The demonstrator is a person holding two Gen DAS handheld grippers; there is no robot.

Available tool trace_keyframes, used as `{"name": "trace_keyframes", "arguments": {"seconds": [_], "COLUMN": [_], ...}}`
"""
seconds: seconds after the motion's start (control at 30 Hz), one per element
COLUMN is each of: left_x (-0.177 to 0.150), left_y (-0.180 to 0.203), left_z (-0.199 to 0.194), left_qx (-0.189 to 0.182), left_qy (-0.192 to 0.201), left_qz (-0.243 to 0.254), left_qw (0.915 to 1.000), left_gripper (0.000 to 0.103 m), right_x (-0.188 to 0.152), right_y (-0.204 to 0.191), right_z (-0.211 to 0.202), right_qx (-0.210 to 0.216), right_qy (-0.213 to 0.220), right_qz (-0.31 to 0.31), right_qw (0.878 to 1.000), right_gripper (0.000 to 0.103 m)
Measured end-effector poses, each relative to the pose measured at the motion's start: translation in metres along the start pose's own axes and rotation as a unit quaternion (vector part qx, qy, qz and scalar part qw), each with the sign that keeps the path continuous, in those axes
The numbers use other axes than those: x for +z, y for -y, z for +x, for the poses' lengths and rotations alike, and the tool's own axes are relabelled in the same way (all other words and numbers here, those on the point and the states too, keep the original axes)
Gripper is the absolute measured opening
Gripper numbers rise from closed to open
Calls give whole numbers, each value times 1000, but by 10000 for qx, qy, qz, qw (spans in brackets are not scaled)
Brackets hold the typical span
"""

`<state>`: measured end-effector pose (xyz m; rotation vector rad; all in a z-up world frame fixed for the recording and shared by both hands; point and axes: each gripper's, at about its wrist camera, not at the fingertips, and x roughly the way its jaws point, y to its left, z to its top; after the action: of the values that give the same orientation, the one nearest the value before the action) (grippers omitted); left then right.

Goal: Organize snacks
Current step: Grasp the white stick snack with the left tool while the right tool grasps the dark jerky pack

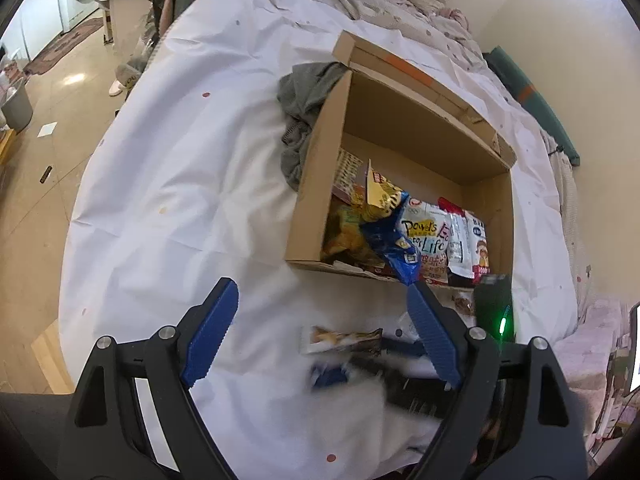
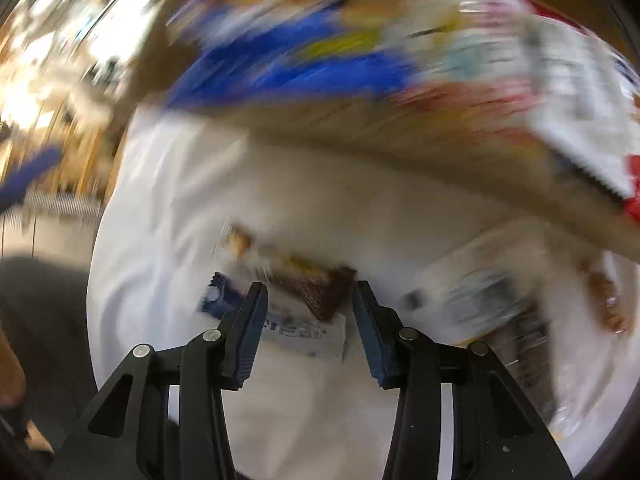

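A cardboard box (image 1: pixel 316 184) lies on the white sheet and holds several snack bags, among them a blue and yellow bag (image 1: pixel 390 224) and a white bag (image 1: pixel 426 232). My left gripper (image 1: pixel 324 304) is open and empty above the sheet, in front of the box. A brown snack bar (image 1: pixel 344 340) lies on the sheet near it. The right wrist view is blurred. There my right gripper (image 2: pixel 310 300) is open just above the brown bar (image 2: pixel 320 292) and a white and blue packet (image 2: pixel 304 332), with both between its fingers. The box edge (image 2: pixel 400 140) is beyond.
A grey garment (image 1: pixel 304 100) lies by the box's far left corner. More packets (image 2: pixel 480 300) lie on the sheet to the right. The bed edge drops to the floor (image 1: pixel 40 200) on the left. Bedding is piled behind the box.
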<state>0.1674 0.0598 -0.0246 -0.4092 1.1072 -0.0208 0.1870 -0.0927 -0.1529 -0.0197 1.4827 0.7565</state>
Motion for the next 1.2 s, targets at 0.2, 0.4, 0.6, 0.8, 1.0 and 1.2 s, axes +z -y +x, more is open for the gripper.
{"name": "trace_keyframes", "arguments": {"seconds": [0.2, 0.4, 0.6, 0.8, 1.0, 1.2], "left_x": [-10, -30, -92, -115, -128, -91], "left_y": [3, 8, 61, 78, 99, 77], "left_z": [12, 38, 84, 125, 87, 50], "left_qx": [224, 371, 457, 826, -89, -609], "left_qy": [-259, -1025, -1986, -2391, -2362, -1850], "left_qz": [260, 743, 2653, 3245, 3427, 2156], "left_qw": [9991, 9913, 9424, 9115, 9092, 9569], "left_gripper": [84, 84, 82, 17, 14, 14], "right_x": [-13, -29, -51, -58, -54, -49], "right_y": [-8, 32, 70, 84, 88, 85], "right_z": [-21, -73, -109, -115, -107, -94], "right_qx": [154, 181, 96, 58, -240, -898], "right_qy": [108, 826, 1153, 1297, 1168, 962], "right_qz": [14, 749, 1315, 1449, 1514, 1274], "right_qw": [9998, 9936, 9845, 9809, 9813, 9831], "right_gripper": [51, 57, 57, 57, 57, 82]}}
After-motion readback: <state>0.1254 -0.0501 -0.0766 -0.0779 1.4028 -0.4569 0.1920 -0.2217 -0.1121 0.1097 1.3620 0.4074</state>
